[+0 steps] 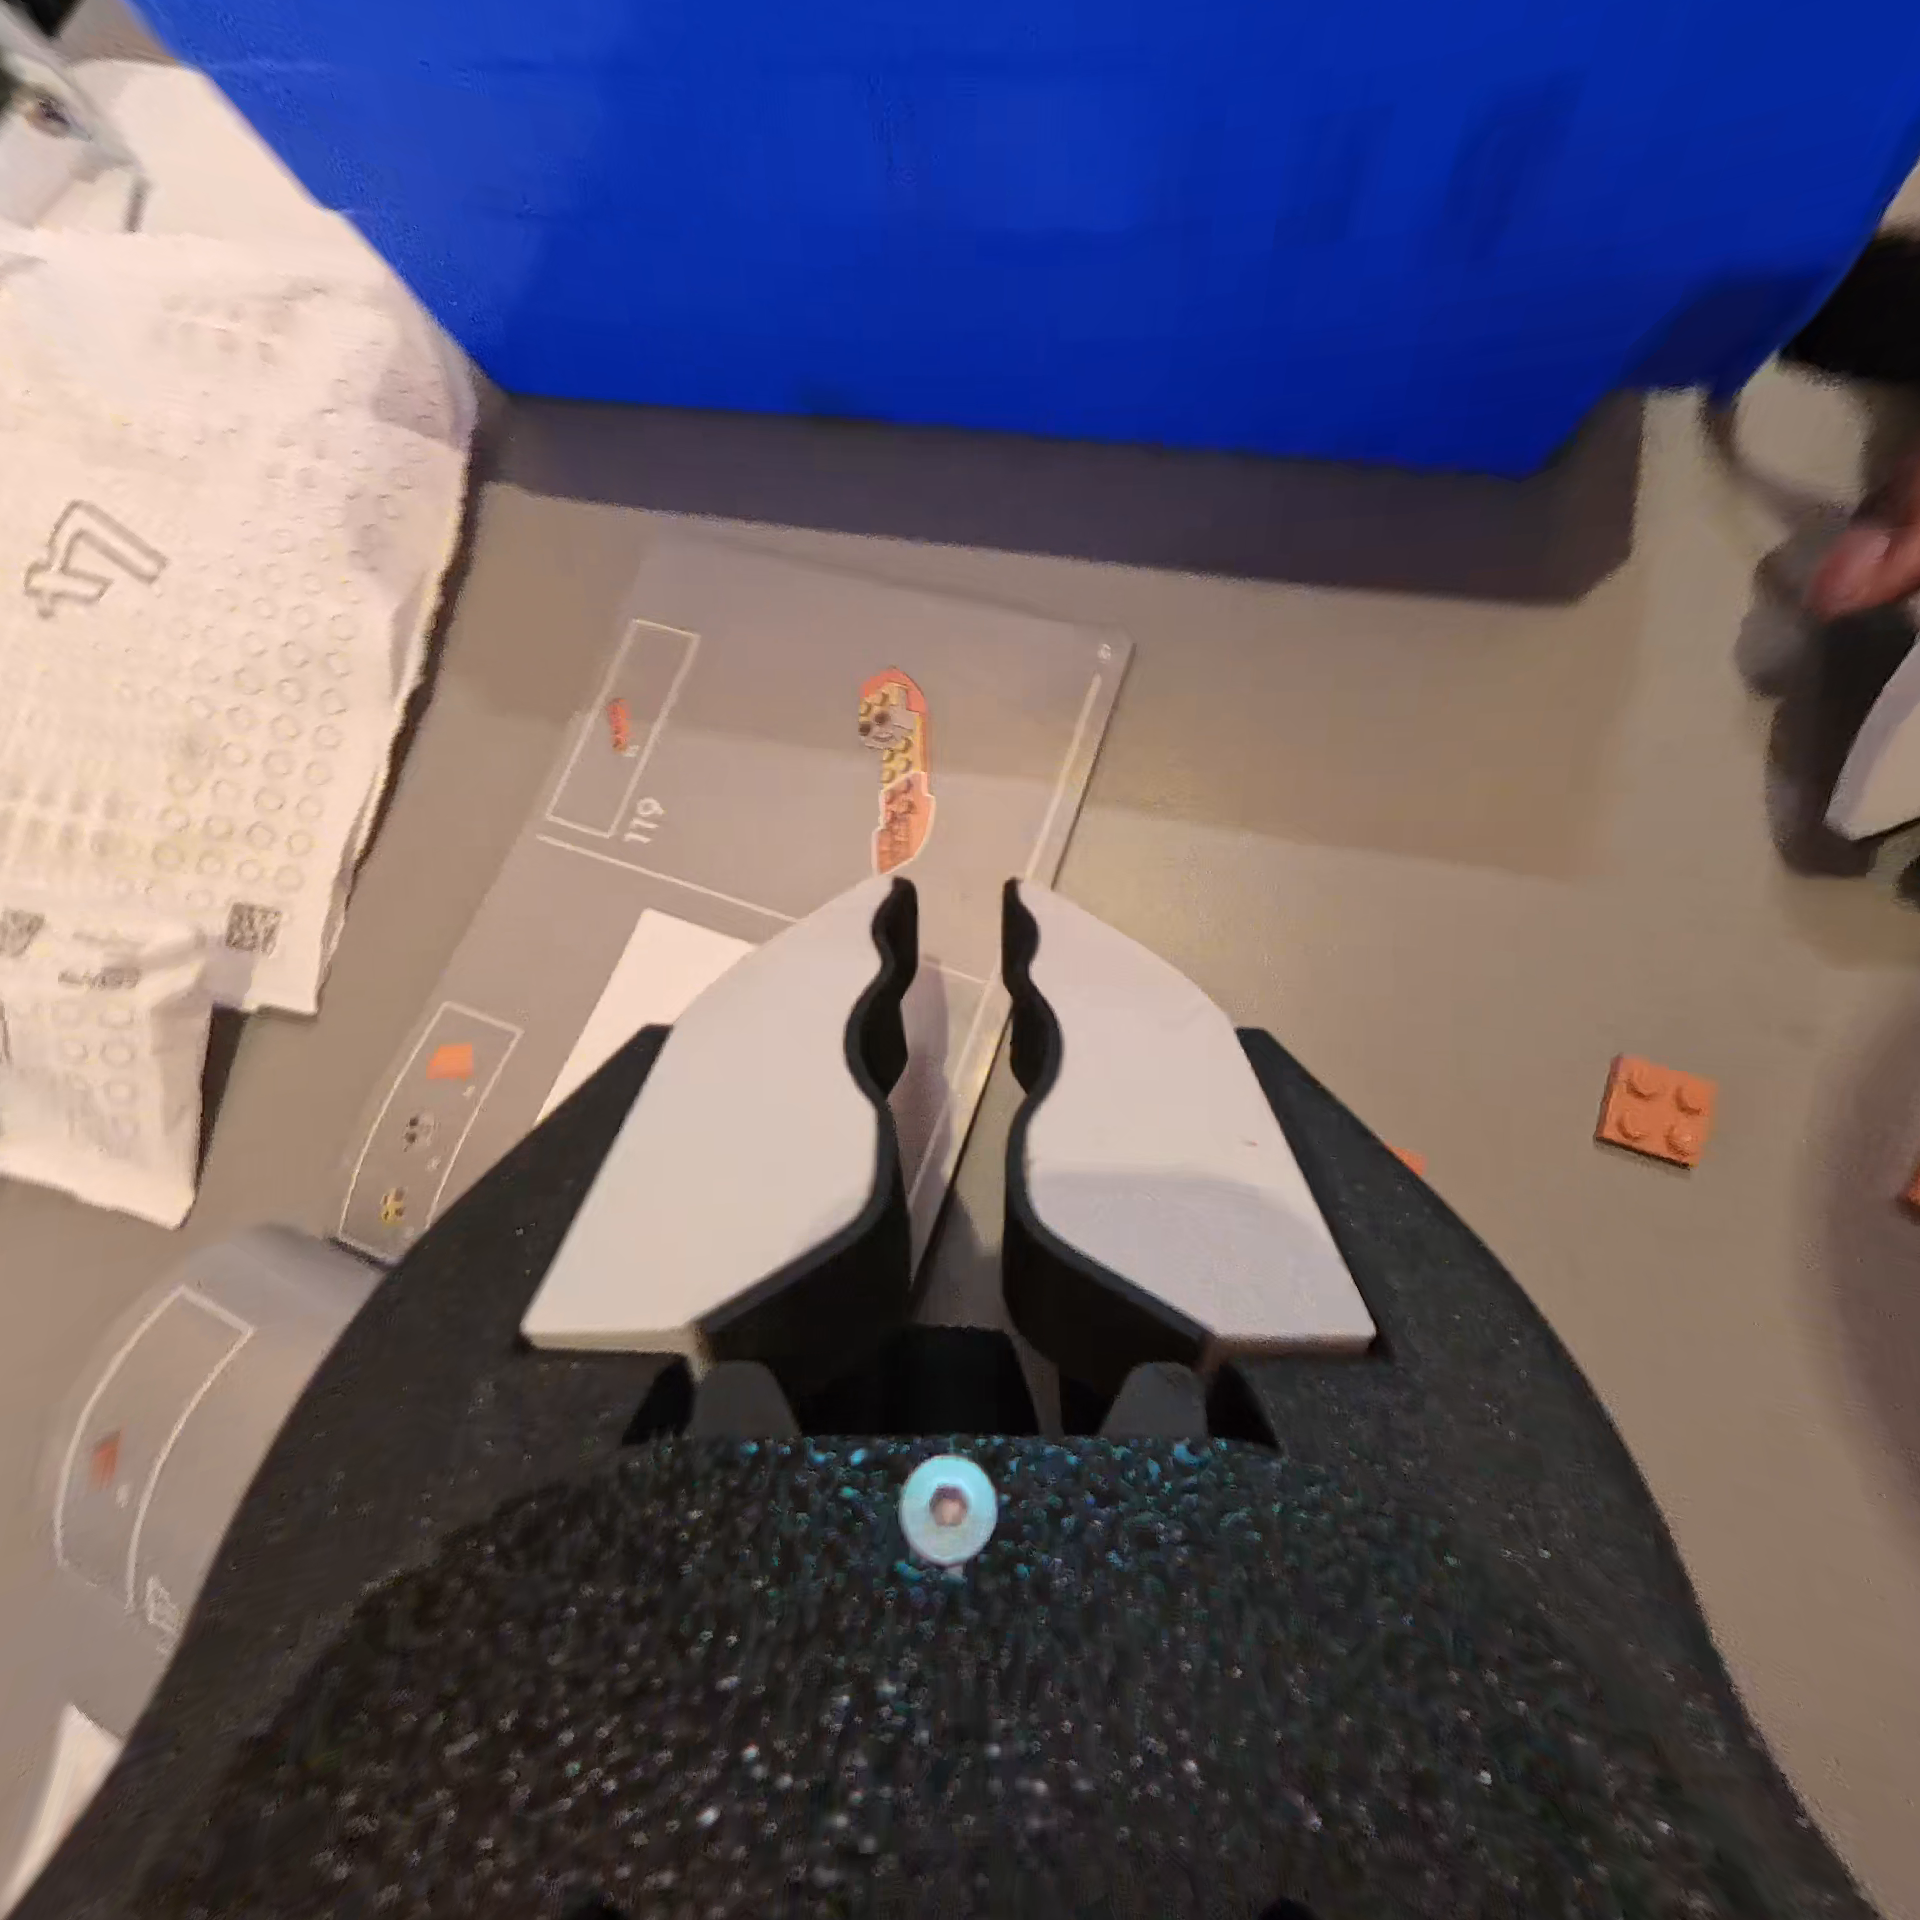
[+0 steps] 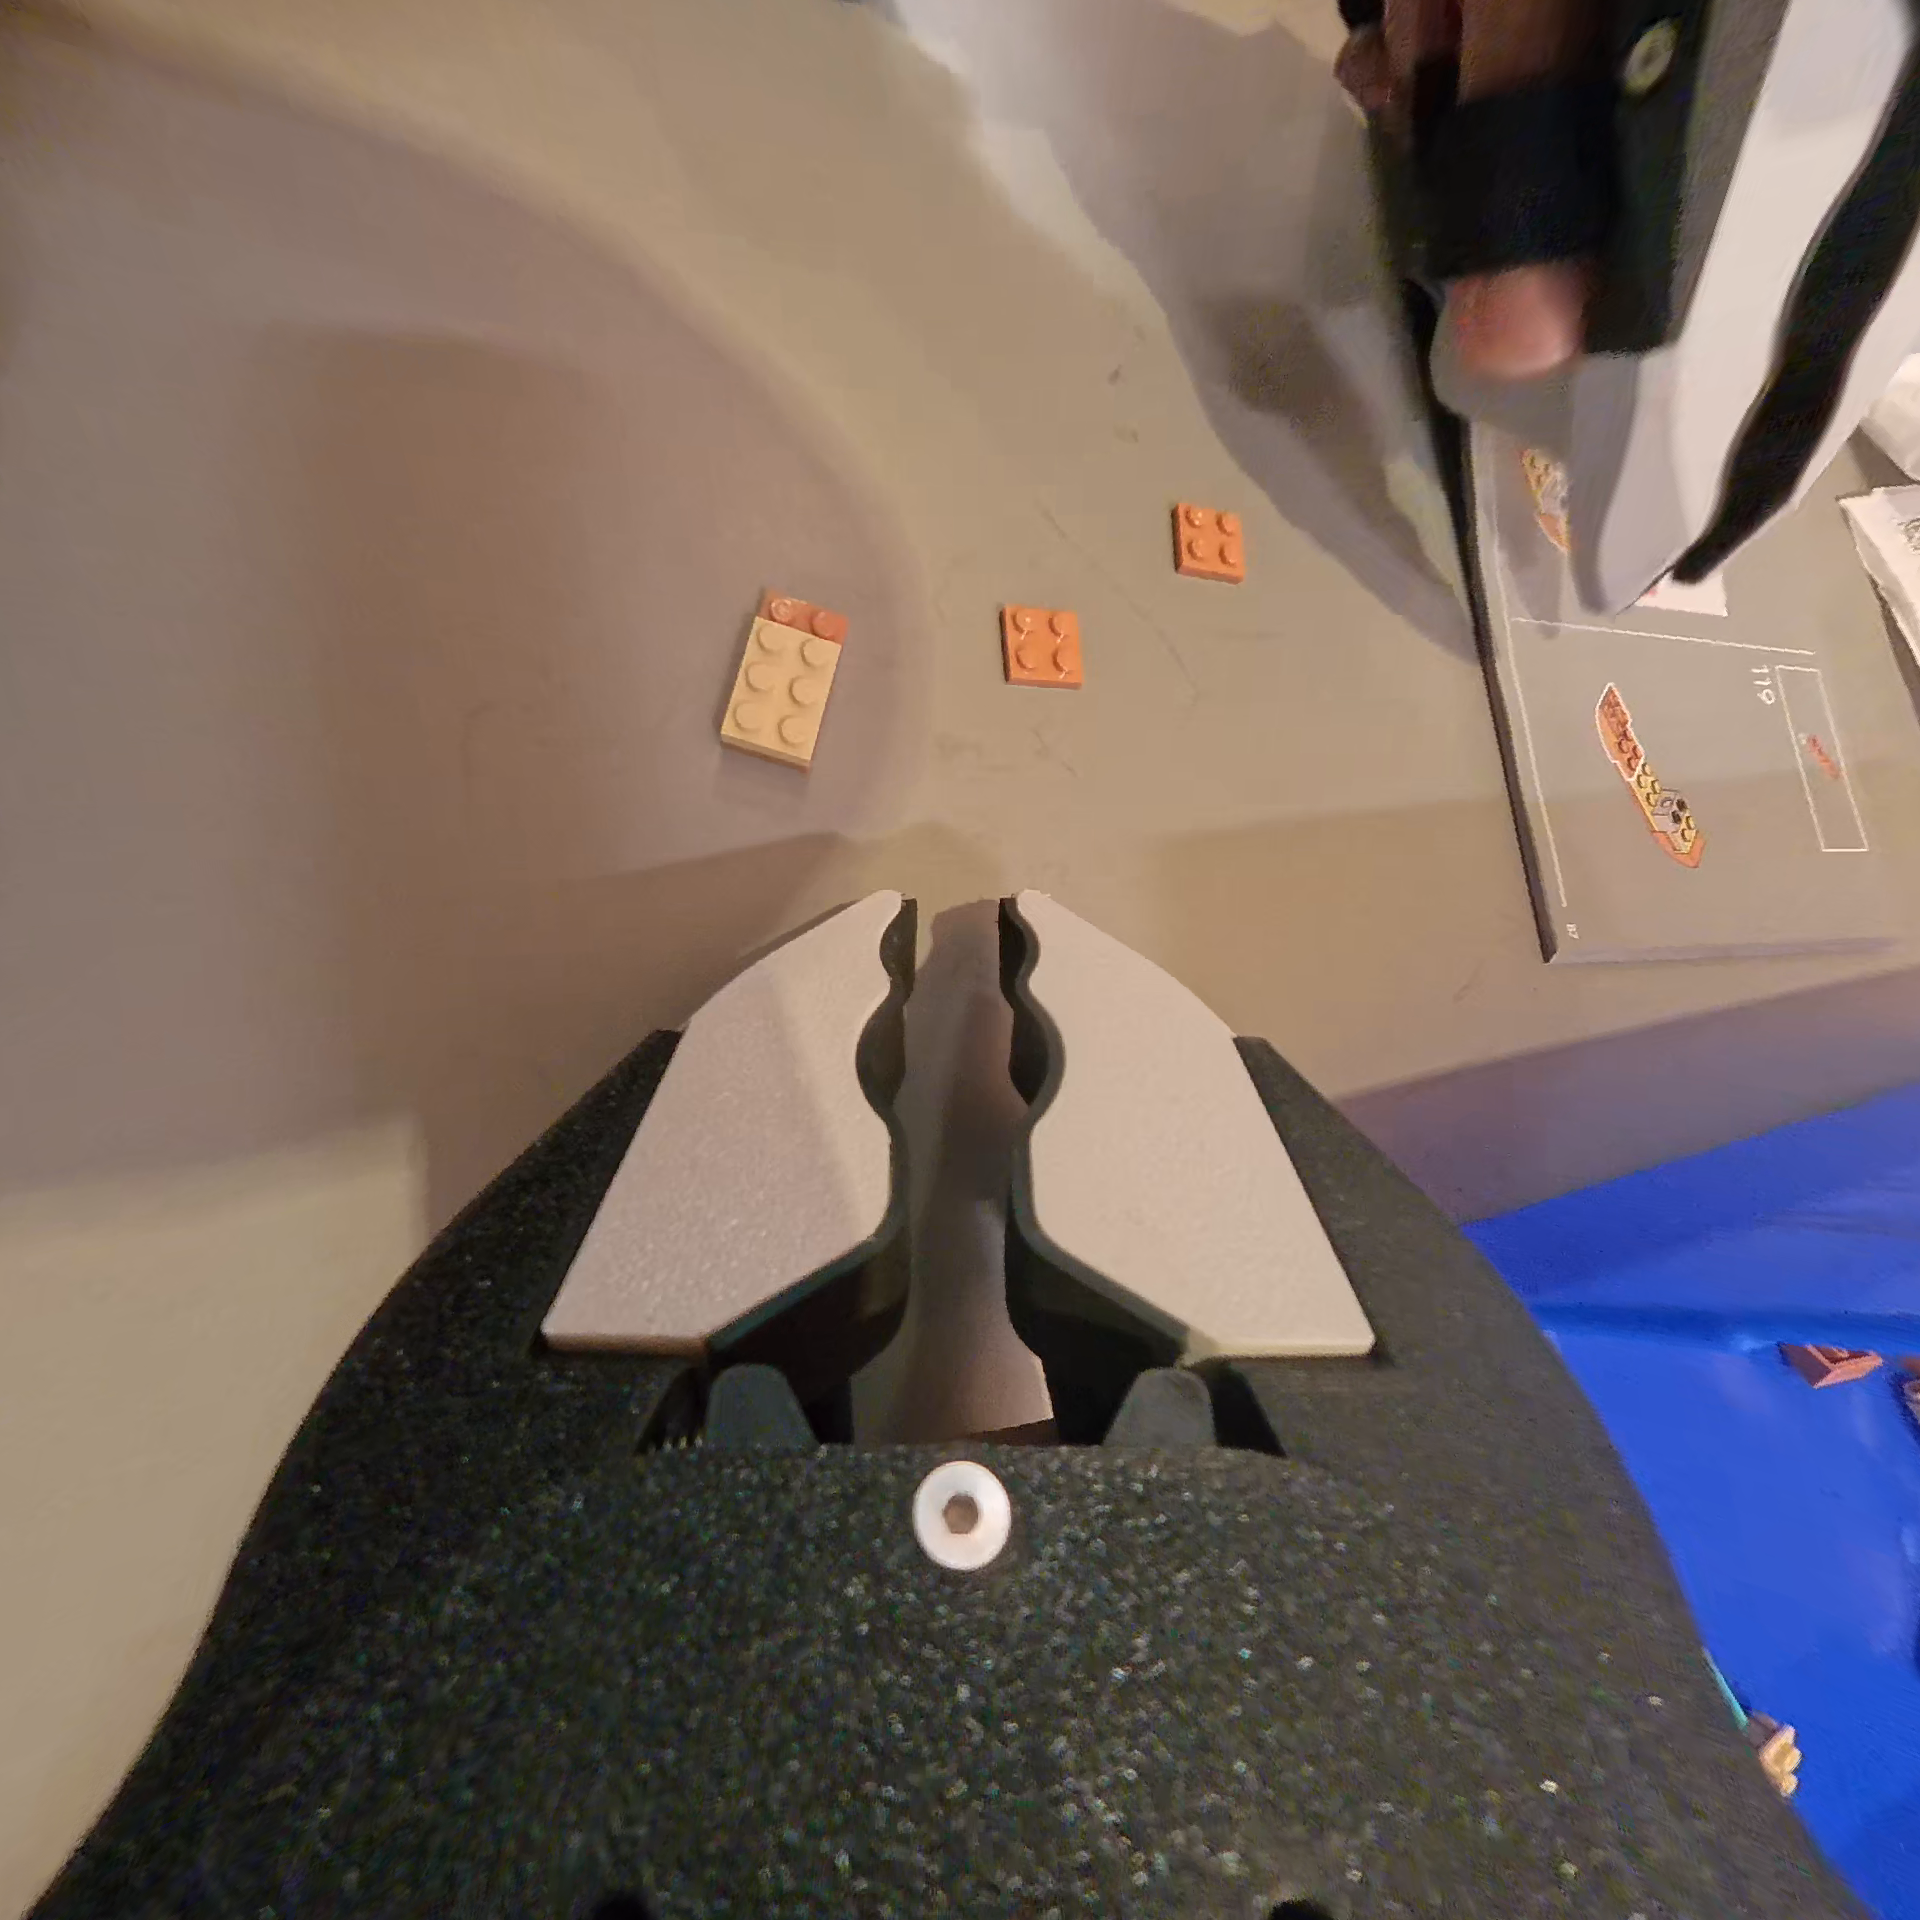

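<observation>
Both tools are narrowly open and empty, left tool (image 1: 958, 894) low over the booklet (image 1: 769, 748), so it could snag the page.

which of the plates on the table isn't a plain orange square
The tan plate, farthest left in the right wrist view. It is longer, with six studs, and sits on a darker piece; the two orange plates are four-stud squares.

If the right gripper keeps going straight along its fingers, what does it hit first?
Probably bare table first; the open right gripper points between the tan plate and an orange plate. Depth is unclear.
</observation>
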### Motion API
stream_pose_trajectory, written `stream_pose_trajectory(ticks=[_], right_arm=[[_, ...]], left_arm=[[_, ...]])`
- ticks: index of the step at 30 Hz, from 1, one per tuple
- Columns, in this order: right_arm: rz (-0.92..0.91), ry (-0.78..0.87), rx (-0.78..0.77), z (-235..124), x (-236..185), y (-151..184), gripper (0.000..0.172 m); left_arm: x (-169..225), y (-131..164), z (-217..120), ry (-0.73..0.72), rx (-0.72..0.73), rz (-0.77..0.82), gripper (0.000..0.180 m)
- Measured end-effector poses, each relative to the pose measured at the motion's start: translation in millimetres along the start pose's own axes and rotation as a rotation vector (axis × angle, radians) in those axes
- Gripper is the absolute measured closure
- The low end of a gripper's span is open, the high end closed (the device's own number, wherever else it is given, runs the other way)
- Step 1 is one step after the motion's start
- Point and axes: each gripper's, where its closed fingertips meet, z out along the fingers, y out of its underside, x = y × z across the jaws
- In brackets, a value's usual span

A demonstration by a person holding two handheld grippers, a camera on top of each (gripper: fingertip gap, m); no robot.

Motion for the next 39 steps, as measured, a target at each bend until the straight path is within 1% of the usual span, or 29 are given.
stream_pose_trajectory(ticks=[2,6,8,12,15,18,26,30,36,39], right_arm=[[0.000,0.000,0.001,-0.1,-0.1,0.0,0.157],[0.000,0.002,0.004,-0.3,-0.1,-0.1,0.157],[0.000,0.002,0.004,-0.2,0.0,-0.1,0.157],[0.007,0.000,0.006,0.0,0.3,-0.3,0.157],[0.009,0.002,0.006,0.2,0.6,-0.5,0.157],[0.006,0.006,0.003,0.2,0.7,-0.6,0.156],[-0.005,0.025,0.000,1.4,1.7,-2.3,0.155],[0.024,0.000,0.025,3.6,-0.8,-6.5,0.155],[0.040,-0.038,0.054,5.8,-6.3,-11.8,0.154],[0.041,-0.050,0.058,6.2,-7.7,-12.9,0.153]], left_arm=[[5.5,1.5,8.7,-0.008,-0.032,0.053,0.163],[3.1,4.0,12.5,-0.036,-0.031,0.075,0.163],[0.6,-1.3,5.2,-0.061,0.023,0.091,0.164],[4.8,-21.6,-19.1,-0.066,0.223,0.105,0.166],[16.1,-21.0,-31.9,-0.034,0.281,0.126,0.166],[29.7,-8.1,-38.4,0.015,0.268,0.143,0.165],[70.9,38.0,-50.2,0.226,0.167,0.148,0.158],[89.9,48.5,-56.1,0.305,0.137,0.184,0.156],[124.3,48.1,-54.2,0.431,0.136,0.252,0.154],[133.1,51.1,-50.0,0.449,0.118,0.284,0.154]])
